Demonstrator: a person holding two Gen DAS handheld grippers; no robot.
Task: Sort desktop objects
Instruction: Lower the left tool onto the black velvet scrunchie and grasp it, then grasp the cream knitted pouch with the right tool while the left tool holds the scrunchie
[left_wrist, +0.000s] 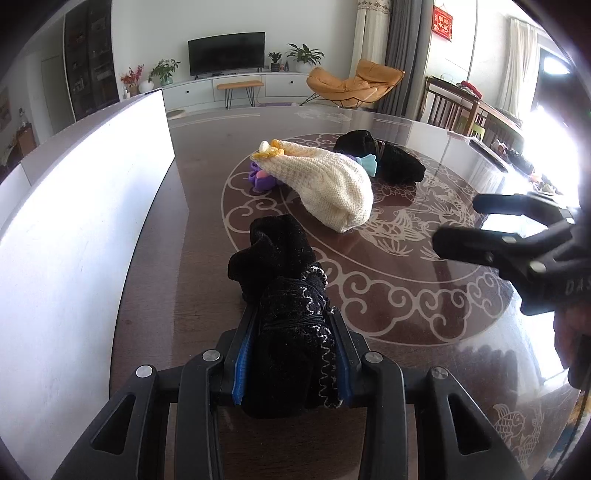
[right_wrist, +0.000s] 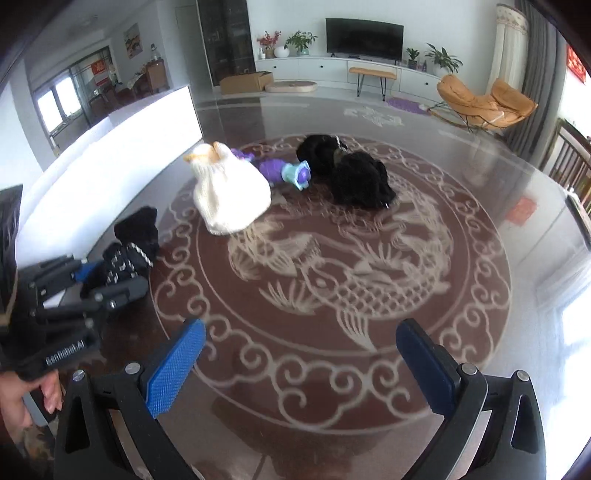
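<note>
Sorting had barely begun: the left gripper (left_wrist: 291, 354) clamped a black fuzzy glove with silver stitching (left_wrist: 288, 295), the right gripper (right_wrist: 299, 363) gaped empty, and the cream knitted hat (right_wrist: 231, 192), purple-and-teal plastic toy (right_wrist: 286, 173) and second black fuzzy glove (right_wrist: 354, 177) lay unsorted on the patterned dark table (right_wrist: 461, 332).

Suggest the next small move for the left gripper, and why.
Probably carry it toward the white box on its left and release there: the left gripper is shut on a black knitted glove with silver stitching, the box wall stands close, and the right gripper is open and empty.
</note>
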